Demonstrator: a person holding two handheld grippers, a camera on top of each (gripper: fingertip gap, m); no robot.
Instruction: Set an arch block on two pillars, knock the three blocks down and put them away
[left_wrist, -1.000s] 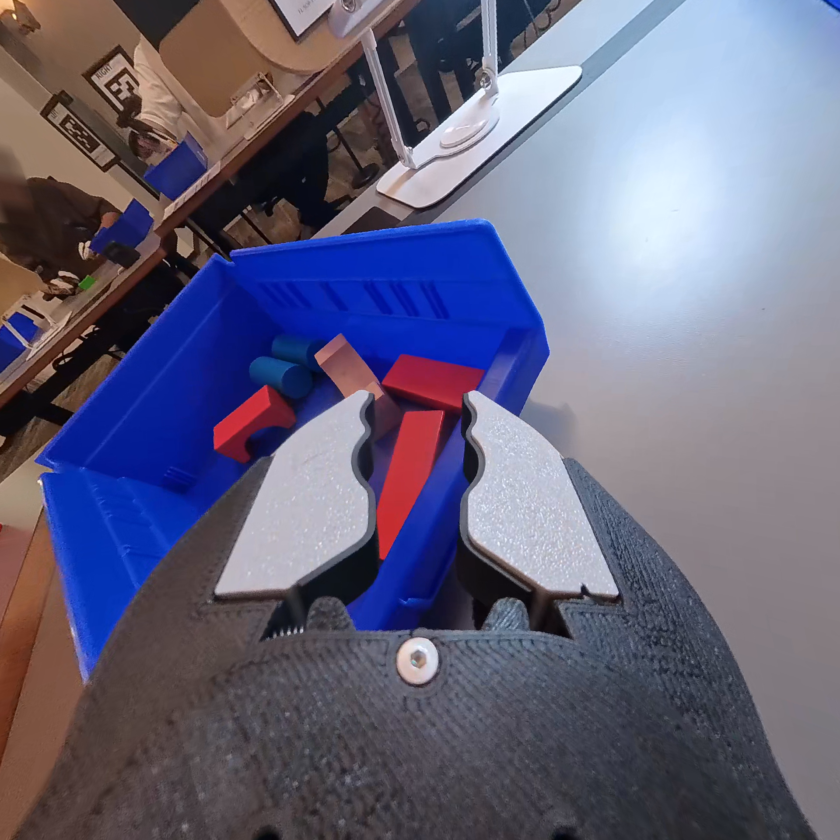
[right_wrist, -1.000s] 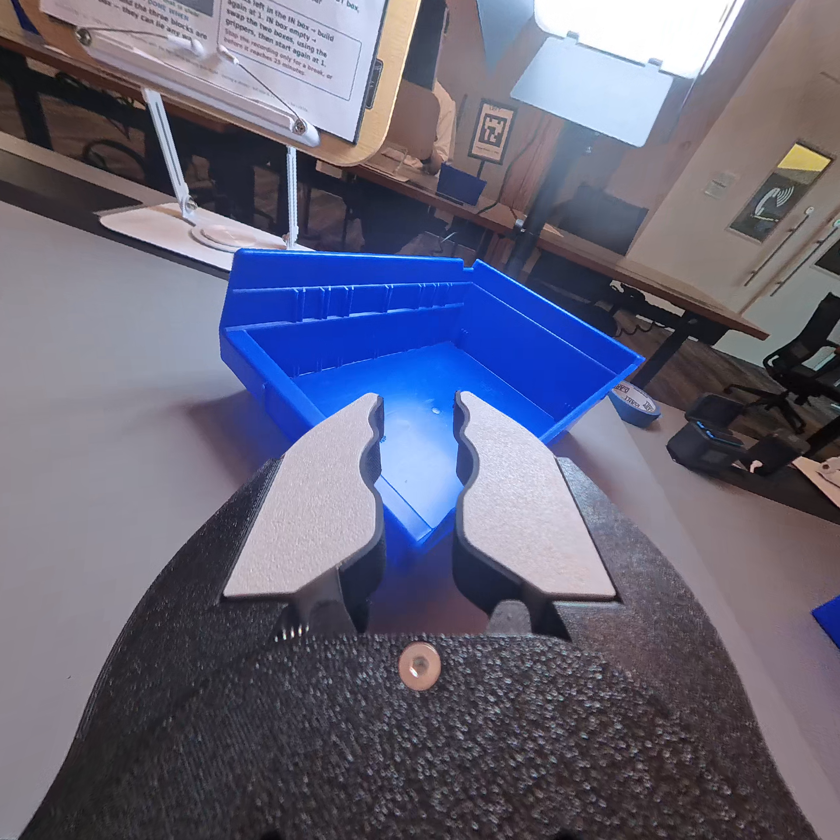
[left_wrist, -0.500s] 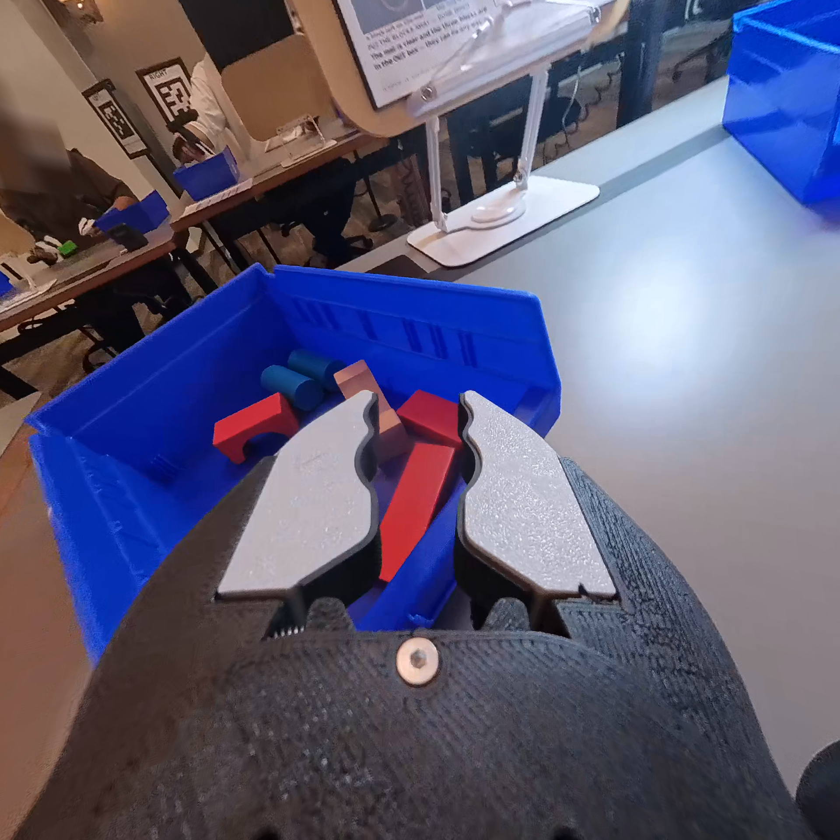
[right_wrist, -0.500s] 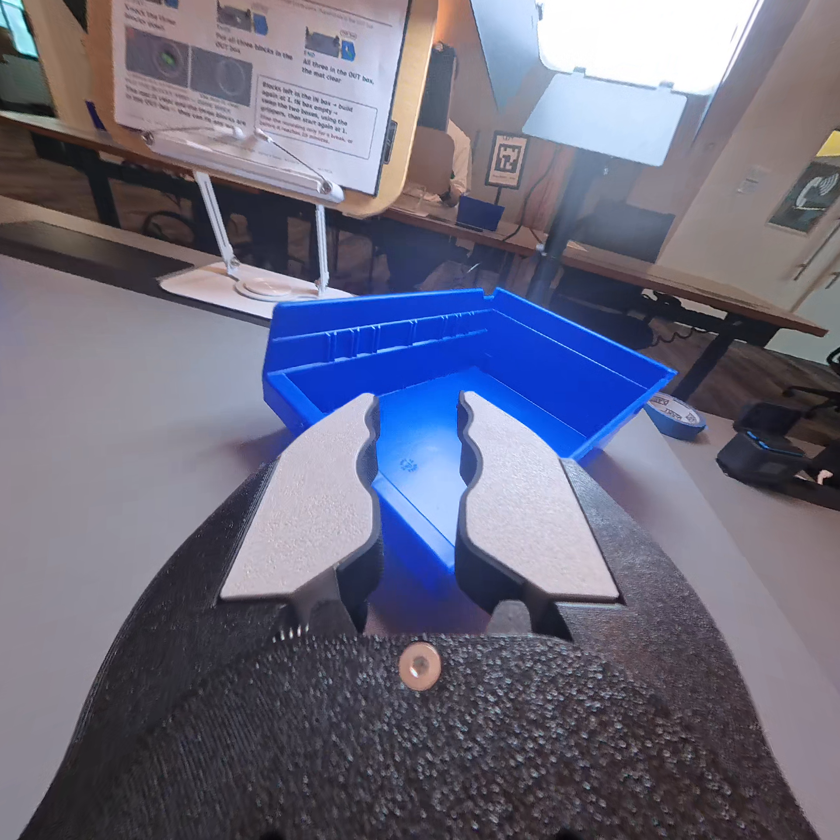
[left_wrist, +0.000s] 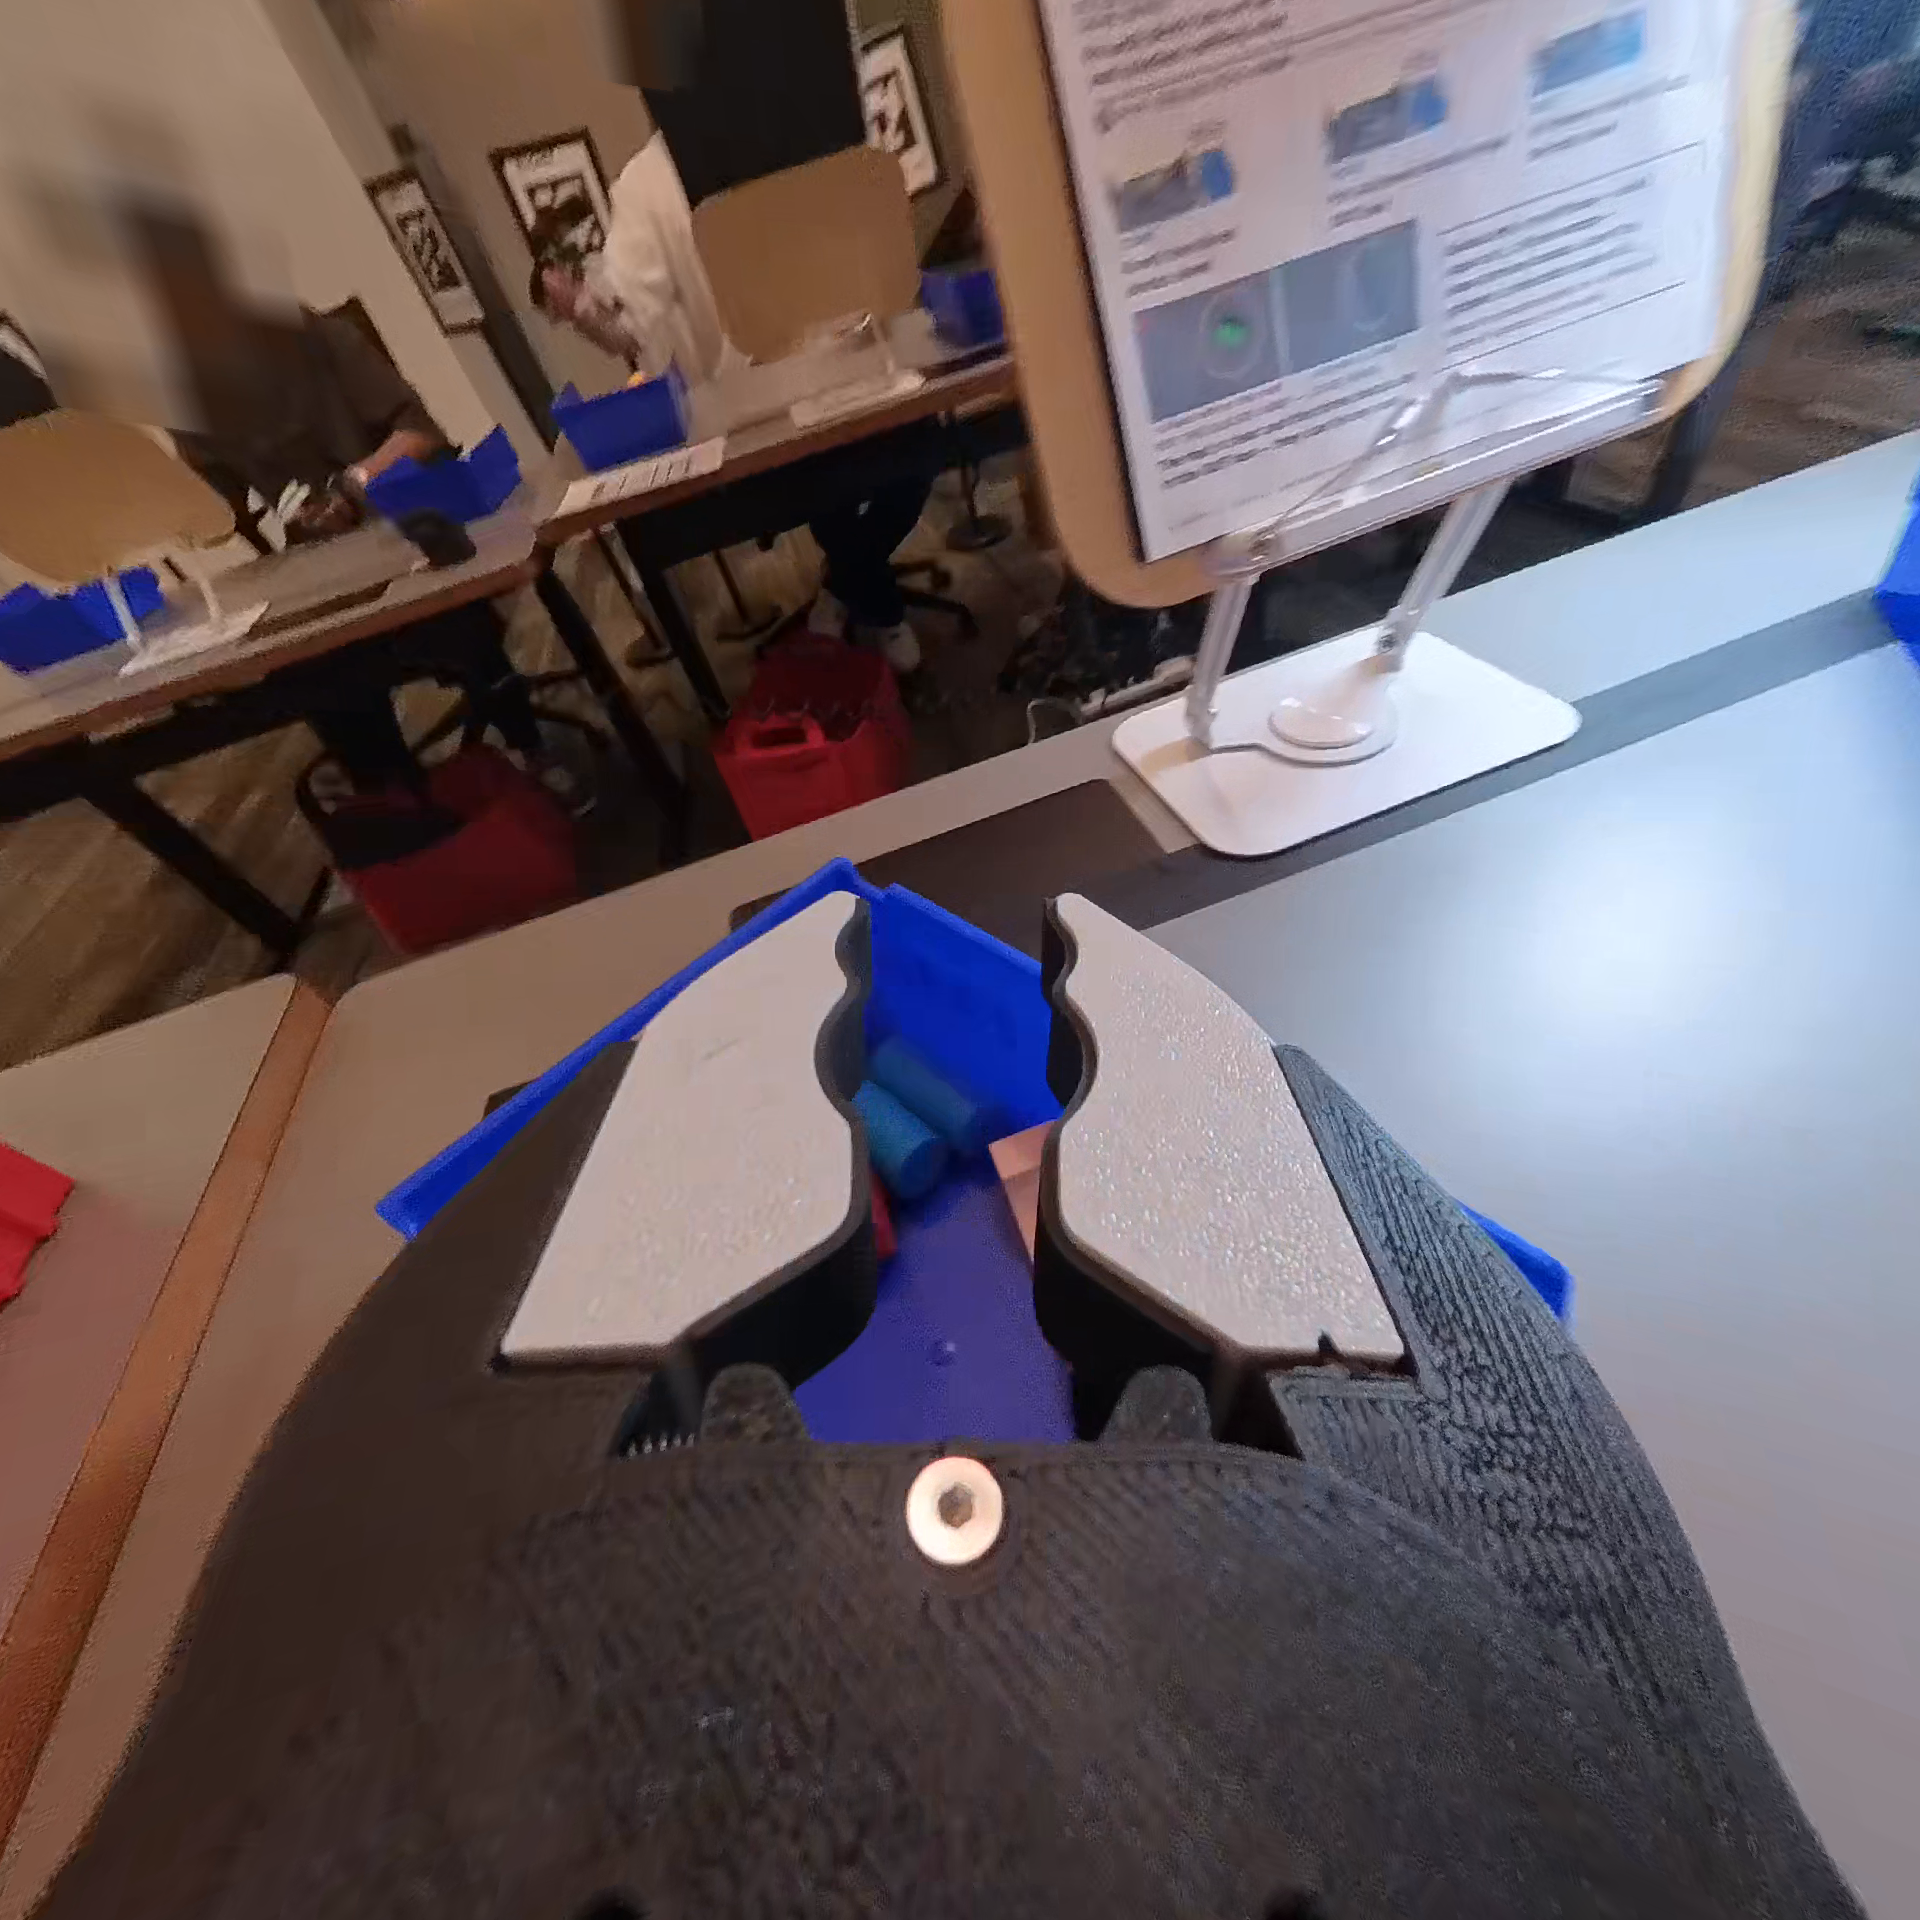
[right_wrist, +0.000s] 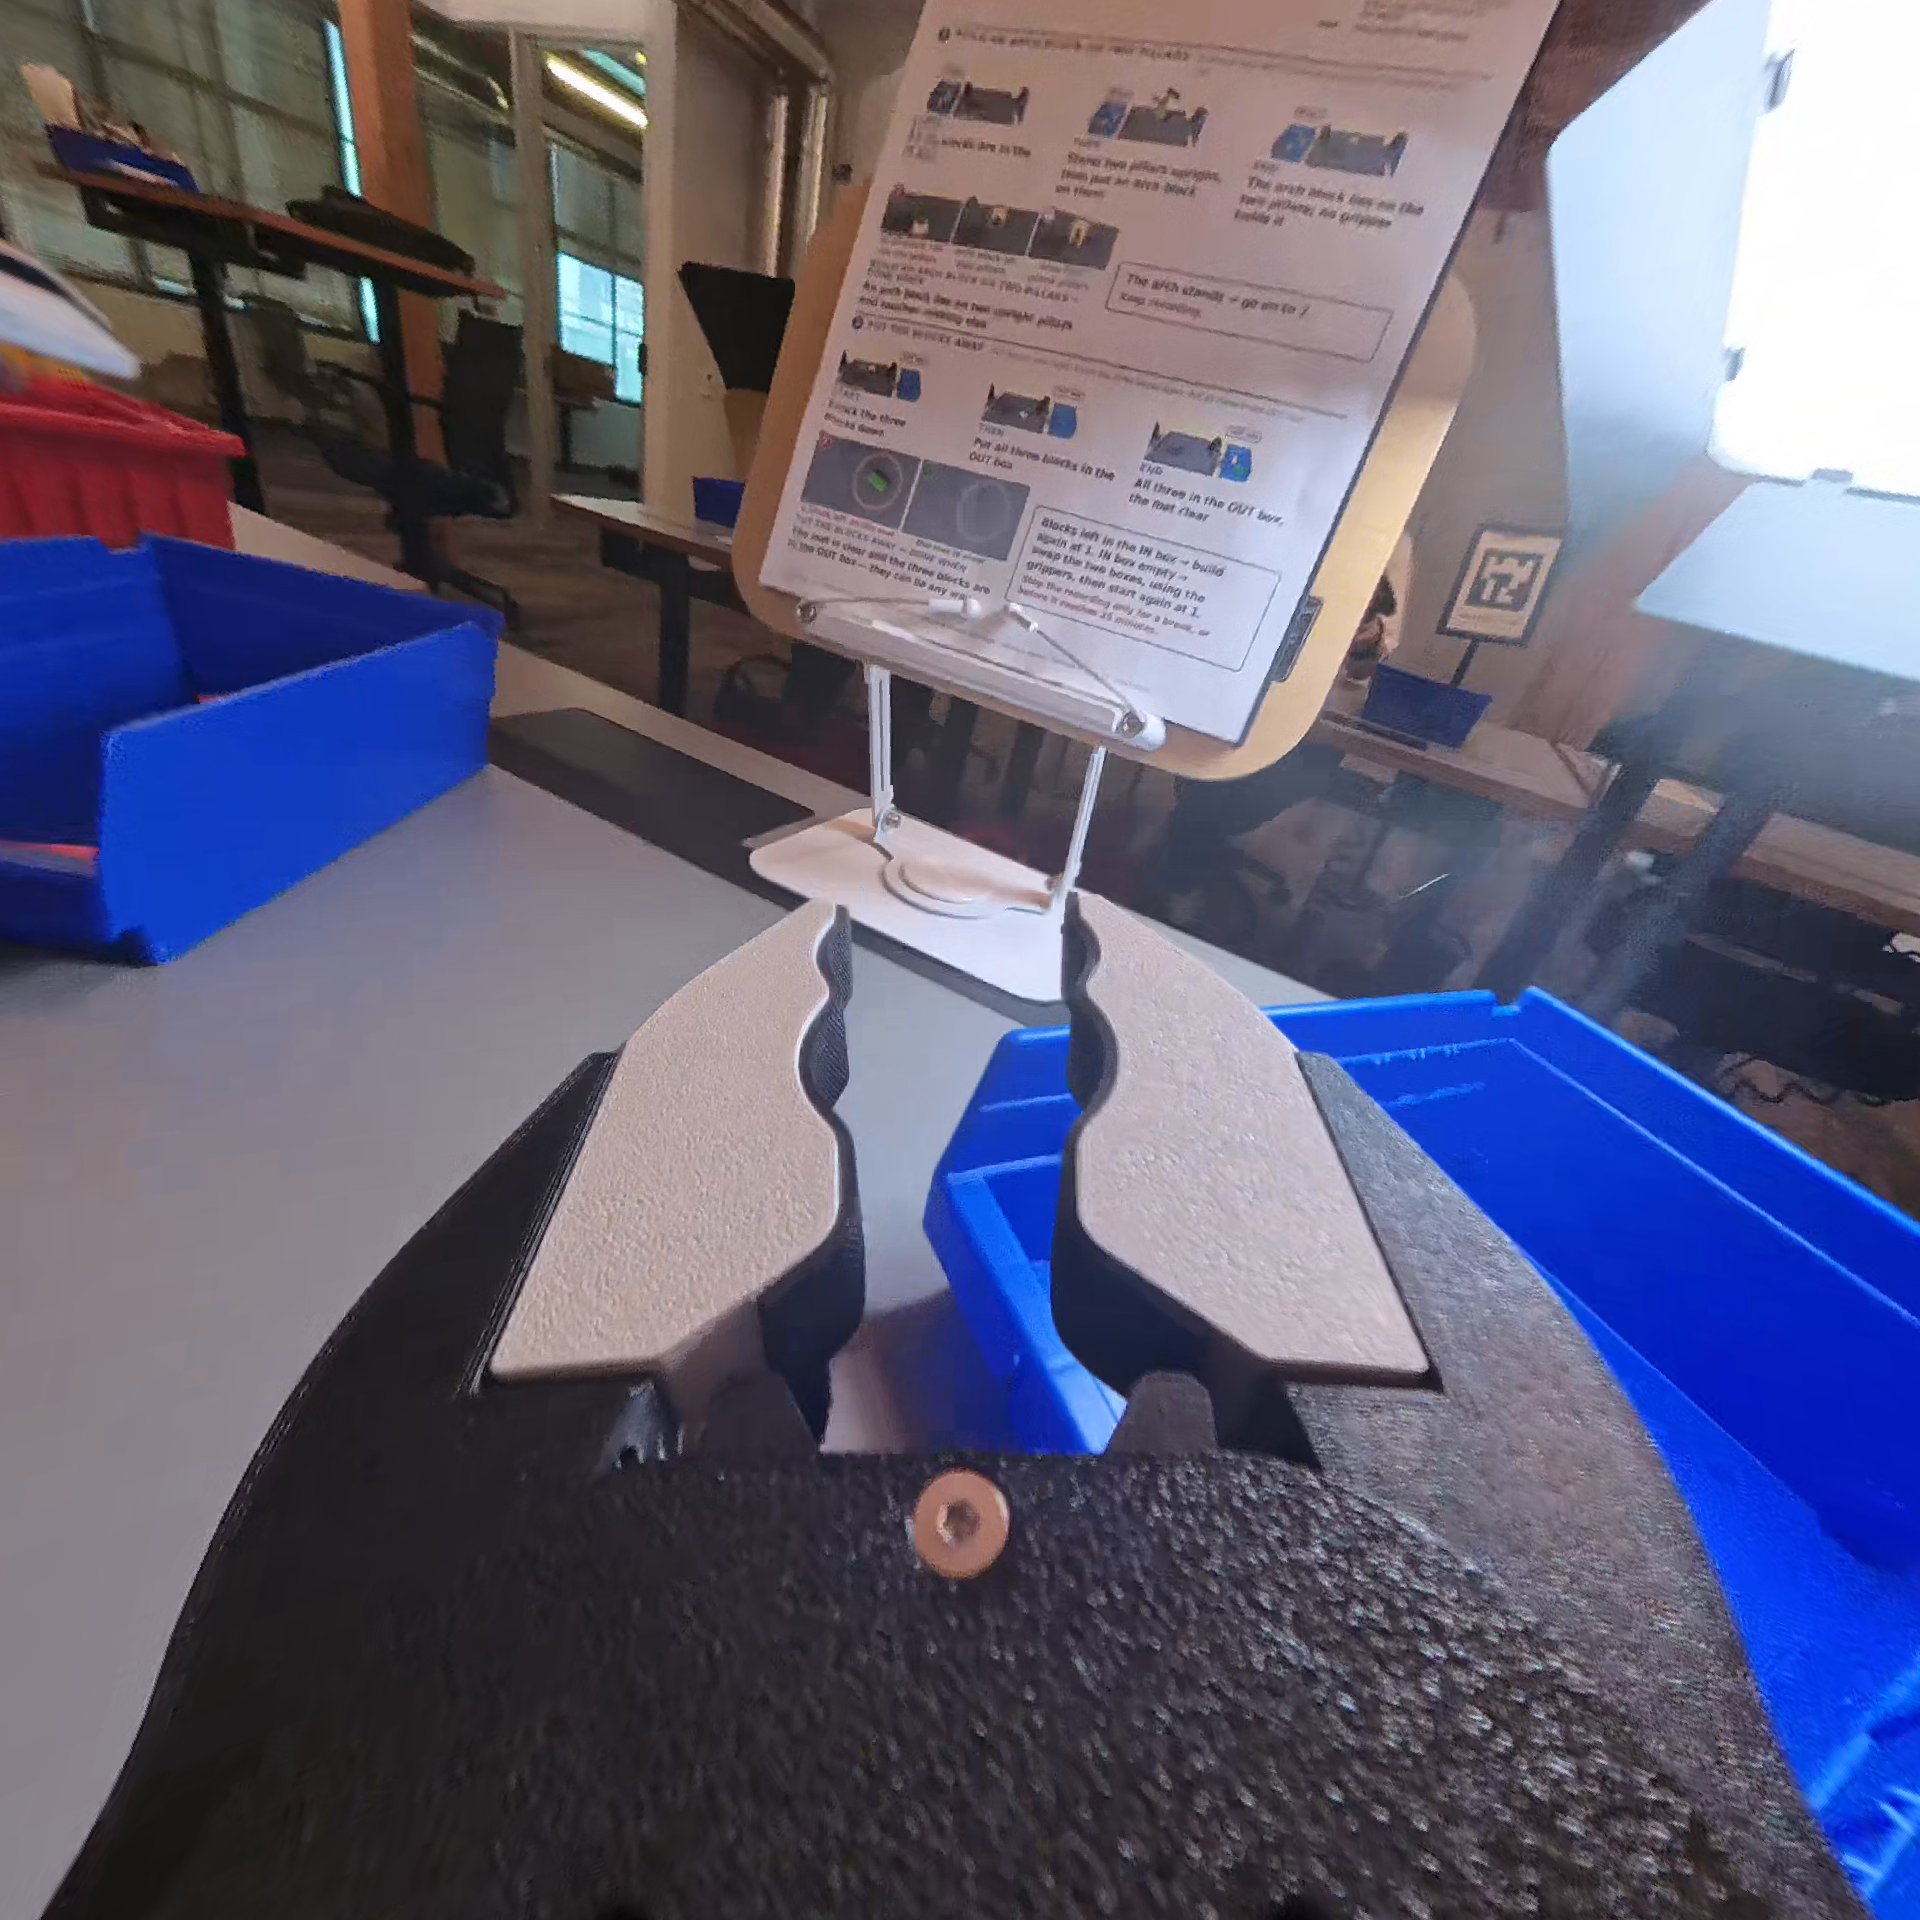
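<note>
We held left gripper (left_wrist: 951, 914) over left bin (left_wrist: 956, 987), fingers spread, nothing between them. Through gap we saw blue cylinders (left_wrist: 909, 1132), tan block (left_wrist: 1018, 1174), sliver of red block (left_wrist: 883, 1231) lying in that bin. Right gripper (right_wrist: 951, 920) spread too, empty, above table (right_wrist: 312, 987) at near corner of right bin (right_wrist: 1558, 1195). Sheet stand (right_wrist: 997, 904) ahead. We could not spot arch block.

Two blue cylinder blocks (left_wrist: 909, 1127) lie on their sides beside a tan block (left_wrist: 1018, 1179) inside the blue bin (left_wrist: 951, 971).
</note>
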